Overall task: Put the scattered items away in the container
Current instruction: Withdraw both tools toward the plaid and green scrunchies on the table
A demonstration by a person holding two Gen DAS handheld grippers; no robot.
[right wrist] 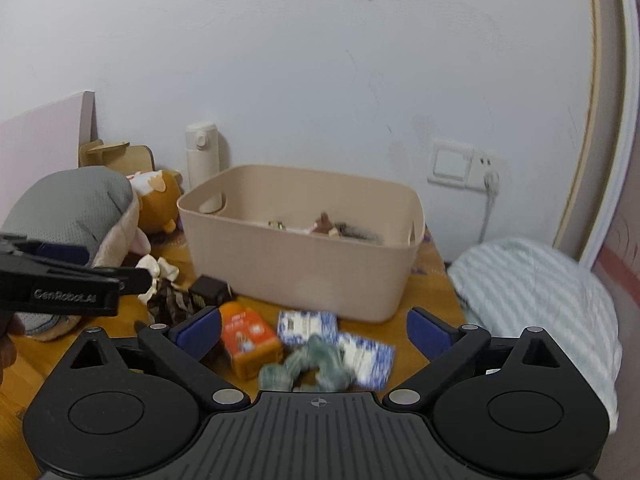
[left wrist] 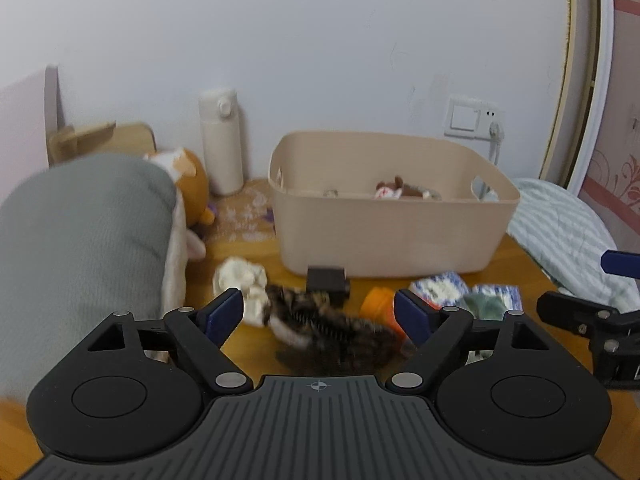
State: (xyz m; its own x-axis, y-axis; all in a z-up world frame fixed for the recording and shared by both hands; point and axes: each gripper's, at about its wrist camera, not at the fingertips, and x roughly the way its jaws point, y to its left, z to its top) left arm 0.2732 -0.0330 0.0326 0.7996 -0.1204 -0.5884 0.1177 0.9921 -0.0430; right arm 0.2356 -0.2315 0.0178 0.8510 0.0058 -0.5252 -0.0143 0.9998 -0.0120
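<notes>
Both claws agape; only R view shows orange box point(right wrist: 248, 340) w/ label.

One beige bin point(right wrist: 304, 276), two blue-patterned packets point(right wrist: 307, 326), one orange box point(right wrist: 248, 340), one black box point(right wrist: 210, 291), one white flask point(right wrist: 202, 160), two open grippers point(left wrist: 319, 314).

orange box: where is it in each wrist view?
Left wrist: orange box sits lower centre-right on the table, partly hidden behind the left gripper's right finger.
Right wrist: orange box lies lower centre-left, by the right gripper's left finger.
Shared landmark: the beige bin stands just behind it in both.
</notes>
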